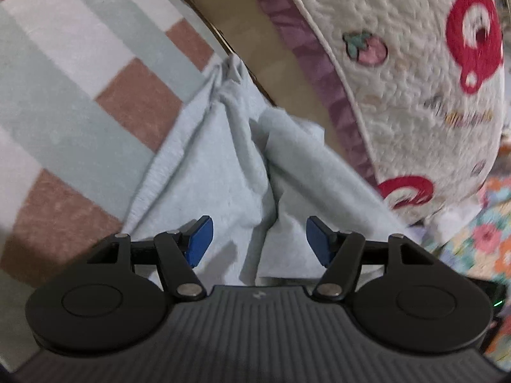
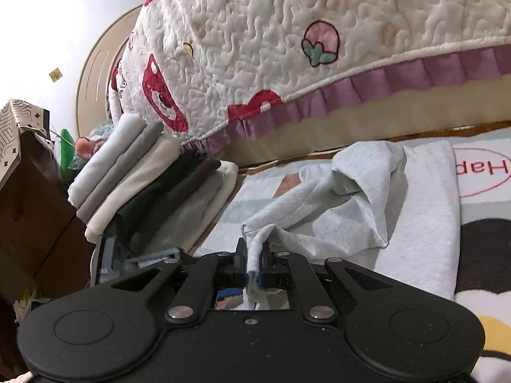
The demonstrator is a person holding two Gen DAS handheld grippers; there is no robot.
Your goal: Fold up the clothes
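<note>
The right gripper (image 2: 254, 260) has its jaws pressed together on a hemmed edge of a pale blue-grey garment (image 2: 367, 210), and the pinched strip of cloth passes between the fingers and hangs out behind them. From that pinch the fabric rises in loose, crumpled folds, then flattens onto a patterned blanket (image 2: 479, 255) that covers the floor surface. The left gripper (image 1: 258, 241) has its jaws spread wide — its blue pads (image 1: 200, 235) sit apart over the same light garment (image 1: 223, 166), with a raised ridge of cloth running between them, and whether they touch the fabric cannot be told. This gripper tilts down toward the cloth, while the right one is held low and nearly level, close to the blanket. Open blanket (image 1: 64, 102) (striped in pale green, white and brown) lies to the left of the garment in the left wrist view, giving free room on that side. Beyond the garment a bed edge closes things in — a quilted white cover (image 2: 271, 38) with red and strawberry prints and a purple frill hangs over it. In the right wrist view a stack of folded clothes (image 2: 137, 185) in grey, white and black sits to the left, near the bed, with a brown cardboard box (image 2: 35, 198) beside it.
</note>
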